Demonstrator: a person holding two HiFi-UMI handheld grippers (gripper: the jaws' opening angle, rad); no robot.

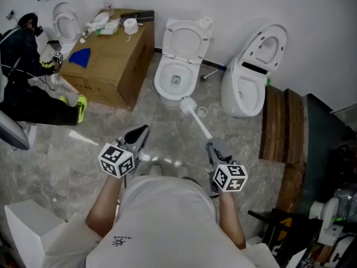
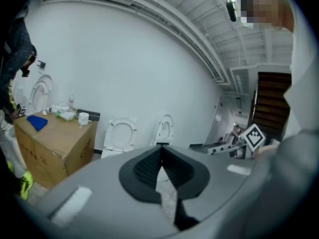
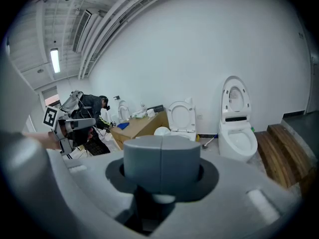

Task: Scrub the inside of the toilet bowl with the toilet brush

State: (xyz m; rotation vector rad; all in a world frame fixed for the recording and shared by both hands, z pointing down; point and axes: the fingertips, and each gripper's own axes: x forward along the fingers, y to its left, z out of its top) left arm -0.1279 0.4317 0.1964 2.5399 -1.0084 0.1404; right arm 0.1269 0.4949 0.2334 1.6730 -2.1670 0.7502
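holds the toilet brush [image 1: 196, 118] in the right gripper [image 1: 212, 146], smooth grey jaws pinched on the near end of its thin white rod. points the rounded, bristly white head away along a slanted long axis, at the front rim of the glossy oval toilet bowl [image 1: 176, 78]; touching or not, cannot tell. hides most of the handle behind those jaws in the right gripper view. presses the left gripper [image 1: 141, 132] ribbed dark pads together, empty.

Bare workroom or storeroom: centre toilet [image 1: 178, 66], second toilet [image 1: 251, 82], third toilet [image 1: 66, 20] along white wall [image 1: 234, 4]; cardboard box [image 1: 111, 60]; exposed ceiling pipes [image 3: 99, 29].
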